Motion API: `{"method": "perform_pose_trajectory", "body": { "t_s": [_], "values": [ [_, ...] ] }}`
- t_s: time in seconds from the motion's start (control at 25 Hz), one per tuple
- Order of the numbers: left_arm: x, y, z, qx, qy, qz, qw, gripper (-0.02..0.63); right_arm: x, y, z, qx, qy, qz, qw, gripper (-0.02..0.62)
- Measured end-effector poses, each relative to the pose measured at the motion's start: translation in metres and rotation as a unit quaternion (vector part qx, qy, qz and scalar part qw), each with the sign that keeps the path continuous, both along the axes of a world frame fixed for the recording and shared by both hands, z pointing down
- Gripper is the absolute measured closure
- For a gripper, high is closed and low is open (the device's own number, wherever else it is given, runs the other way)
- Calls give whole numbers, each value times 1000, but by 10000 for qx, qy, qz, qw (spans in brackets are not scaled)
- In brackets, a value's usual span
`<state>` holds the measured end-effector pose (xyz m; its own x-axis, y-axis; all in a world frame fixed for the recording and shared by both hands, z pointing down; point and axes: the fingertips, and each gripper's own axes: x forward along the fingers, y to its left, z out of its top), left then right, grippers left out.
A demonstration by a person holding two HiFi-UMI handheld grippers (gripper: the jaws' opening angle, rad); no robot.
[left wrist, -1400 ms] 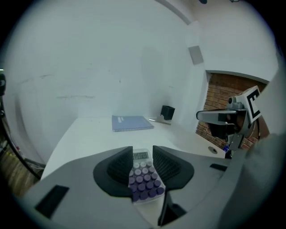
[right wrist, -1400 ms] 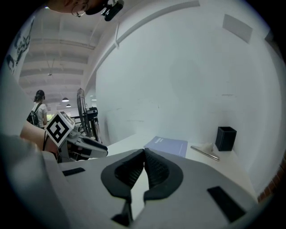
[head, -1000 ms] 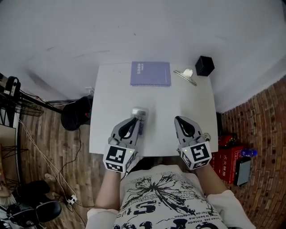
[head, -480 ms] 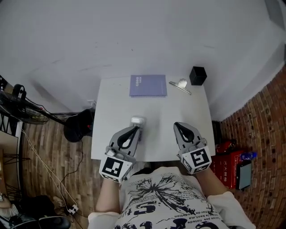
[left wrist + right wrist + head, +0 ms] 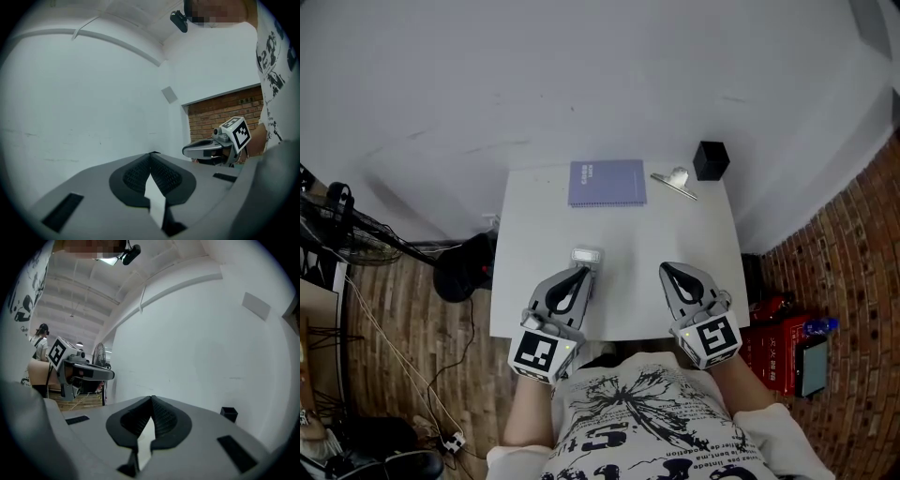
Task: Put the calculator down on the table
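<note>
The calculator [image 5: 586,255], a small silver-grey slab, lies flat on the white table [image 5: 628,234] left of centre. Its near end is hidden under the tip of my left gripper [image 5: 580,273]. That gripper hangs just above it, shut, with nothing between its jaws; in the left gripper view the pads meet at the tip [image 5: 151,155]. My right gripper [image 5: 667,270] hovers over the table's front right part, shut and empty, its pads touching [image 5: 151,399]. Each gripper shows in the other's view: the right gripper [image 5: 206,149] and the left gripper [image 5: 89,373].
A purple notebook [image 5: 607,182] lies at the table's far edge, with a metal clip [image 5: 673,182] and a small black box [image 5: 710,160] to its right. A dark object [image 5: 464,265] sits on the wooden floor left of the table, and red boxes [image 5: 778,342] stand at the right.
Both grippers have risen a little and drawn back toward the table's front edge. The calculator stays on the table. The head view has pulled back, so the table looks smaller.
</note>
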<state>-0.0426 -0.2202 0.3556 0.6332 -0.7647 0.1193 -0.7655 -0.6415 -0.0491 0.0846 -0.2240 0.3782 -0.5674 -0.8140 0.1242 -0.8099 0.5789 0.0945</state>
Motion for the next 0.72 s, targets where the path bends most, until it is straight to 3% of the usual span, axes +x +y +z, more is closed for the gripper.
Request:
{"method": "perform_pose_trajectory", "body": {
  "t_s": [0.32,0.72],
  "values": [
    [2,-7,-4,-27,166,-1,9999,592,19,-11,-2,-26,-123,418,9990,581],
    [1,-14,-3,-28,217,-119,9997,592,22,-17,2,-22,-65,472,9989,581]
  ]
}}
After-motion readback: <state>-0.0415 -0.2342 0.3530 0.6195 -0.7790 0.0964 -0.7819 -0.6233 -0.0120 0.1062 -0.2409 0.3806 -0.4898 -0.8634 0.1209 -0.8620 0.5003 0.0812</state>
